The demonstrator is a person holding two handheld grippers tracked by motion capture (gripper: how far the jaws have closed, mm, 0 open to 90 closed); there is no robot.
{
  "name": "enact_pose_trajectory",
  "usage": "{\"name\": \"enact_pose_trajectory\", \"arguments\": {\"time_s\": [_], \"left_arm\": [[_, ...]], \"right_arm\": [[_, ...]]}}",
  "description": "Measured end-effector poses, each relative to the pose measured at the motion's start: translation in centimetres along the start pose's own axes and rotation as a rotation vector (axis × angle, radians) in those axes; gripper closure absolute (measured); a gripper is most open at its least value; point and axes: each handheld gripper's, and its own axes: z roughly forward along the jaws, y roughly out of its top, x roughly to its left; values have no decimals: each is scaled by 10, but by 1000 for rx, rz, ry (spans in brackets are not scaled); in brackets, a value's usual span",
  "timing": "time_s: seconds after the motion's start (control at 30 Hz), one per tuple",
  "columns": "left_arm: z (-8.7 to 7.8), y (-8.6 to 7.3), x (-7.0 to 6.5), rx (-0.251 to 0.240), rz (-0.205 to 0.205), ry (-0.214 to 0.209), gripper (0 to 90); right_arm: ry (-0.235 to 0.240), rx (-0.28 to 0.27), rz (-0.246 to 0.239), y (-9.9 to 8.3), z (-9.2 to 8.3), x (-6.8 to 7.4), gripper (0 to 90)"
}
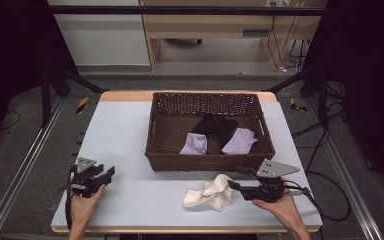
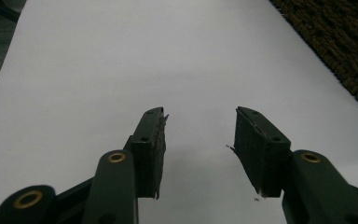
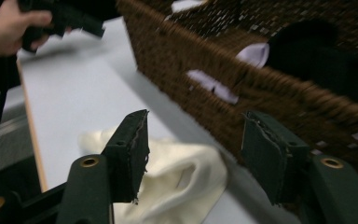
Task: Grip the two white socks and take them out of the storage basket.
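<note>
A crumpled cream cloth lies on the table in front of the brown wicker basket. Just right of it, my right gripper is open with nothing between its jaws; in the right gripper view the cream cloth sits below and beyond the open right gripper, beside the basket wall. Inside the basket lie two lilac cloths and a black one. At the table's left front my left gripper is open over bare table; the left gripper holds nothing.
The pale table top stretches bare between the two grippers and left of the basket. Metal rails run along both sides of the table. The basket's corner shows at the upper right of the left gripper view.
</note>
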Motion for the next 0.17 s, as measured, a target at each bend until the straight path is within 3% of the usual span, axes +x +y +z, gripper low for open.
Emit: {"name": "enact_pose_trajectory", "arguments": {"time_s": [0.17], "left_arm": [[-1, 1, 0, -6, -1, -1, 502]], "right_arm": [[-61, -76, 32, 5, -6, -6, 393]]}}
